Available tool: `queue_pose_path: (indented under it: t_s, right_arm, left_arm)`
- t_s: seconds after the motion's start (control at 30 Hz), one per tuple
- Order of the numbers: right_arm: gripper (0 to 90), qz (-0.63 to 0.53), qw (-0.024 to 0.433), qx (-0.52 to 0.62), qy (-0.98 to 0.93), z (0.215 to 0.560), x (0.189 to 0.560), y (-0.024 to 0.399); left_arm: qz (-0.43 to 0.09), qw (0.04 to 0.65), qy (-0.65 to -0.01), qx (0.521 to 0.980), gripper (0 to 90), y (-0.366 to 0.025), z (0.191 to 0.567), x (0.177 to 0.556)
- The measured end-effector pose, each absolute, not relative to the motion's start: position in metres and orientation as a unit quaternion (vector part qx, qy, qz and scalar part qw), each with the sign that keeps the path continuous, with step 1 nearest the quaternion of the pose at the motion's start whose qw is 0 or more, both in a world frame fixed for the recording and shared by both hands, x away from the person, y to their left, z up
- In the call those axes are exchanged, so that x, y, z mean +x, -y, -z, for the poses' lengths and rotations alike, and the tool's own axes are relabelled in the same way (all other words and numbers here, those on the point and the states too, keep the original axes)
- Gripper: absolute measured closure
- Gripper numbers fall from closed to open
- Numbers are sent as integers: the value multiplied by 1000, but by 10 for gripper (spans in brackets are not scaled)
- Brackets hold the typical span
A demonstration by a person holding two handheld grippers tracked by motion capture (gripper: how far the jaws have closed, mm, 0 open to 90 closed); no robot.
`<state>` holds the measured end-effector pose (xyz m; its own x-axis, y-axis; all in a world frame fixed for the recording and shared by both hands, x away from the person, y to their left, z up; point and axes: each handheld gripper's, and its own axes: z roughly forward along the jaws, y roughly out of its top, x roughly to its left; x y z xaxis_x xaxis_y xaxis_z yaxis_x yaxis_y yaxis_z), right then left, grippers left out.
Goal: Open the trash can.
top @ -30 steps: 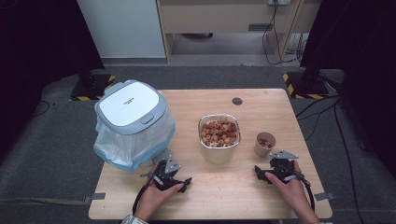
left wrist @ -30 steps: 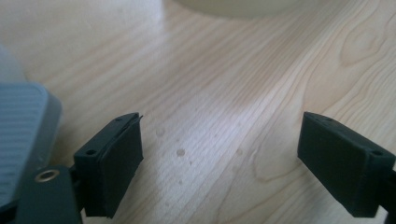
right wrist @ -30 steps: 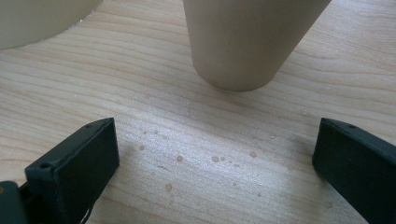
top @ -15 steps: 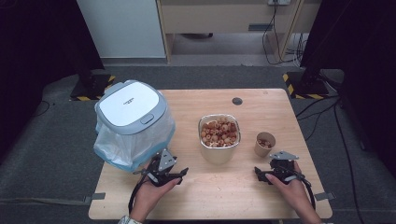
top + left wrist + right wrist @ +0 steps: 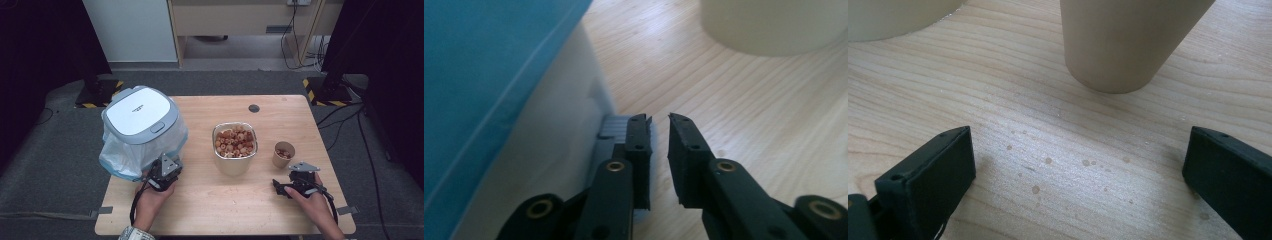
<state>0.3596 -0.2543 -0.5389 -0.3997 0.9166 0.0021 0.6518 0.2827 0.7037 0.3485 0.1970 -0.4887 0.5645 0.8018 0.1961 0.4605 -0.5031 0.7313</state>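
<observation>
The left gripper (image 5: 162,175), jaws just narrowed to an empty slit (the right gripper (image 5: 295,186) gapes), could snag the bin (image 5: 141,127) bag and tip it.

No legible text; small dark print on the bin lid (image 5: 139,111), too blurred.

Wooden table (image 5: 210,210) — bin (image 5: 141,125) with a white lid and blue liner at nine o'clock. Left gripper (image 5: 165,170) sits at the bin's foot, at its five o'clock. Bowl (image 5: 235,145) of nuts at centre; small cup (image 5: 283,154) at its three o'clock. Right gripper (image 5: 292,185) lies near the cup's six o'clock — apart from it.
</observation>
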Motion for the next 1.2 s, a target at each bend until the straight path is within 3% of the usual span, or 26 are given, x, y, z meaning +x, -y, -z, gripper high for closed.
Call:
queue_pose_path:
  t_s: [0.67, 1.2]
  right_arm:
    - [9, -320, 207, 504, -775, 539, 360, 255]
    - [19, -310, 198, 511, -777, 536, 362, 254]
  left_arm:
    - [-297, 295, -406, 813, 875, -195, 512, 350]
    - [-280, 300, -418, 811, 878, -197, 522, 353]
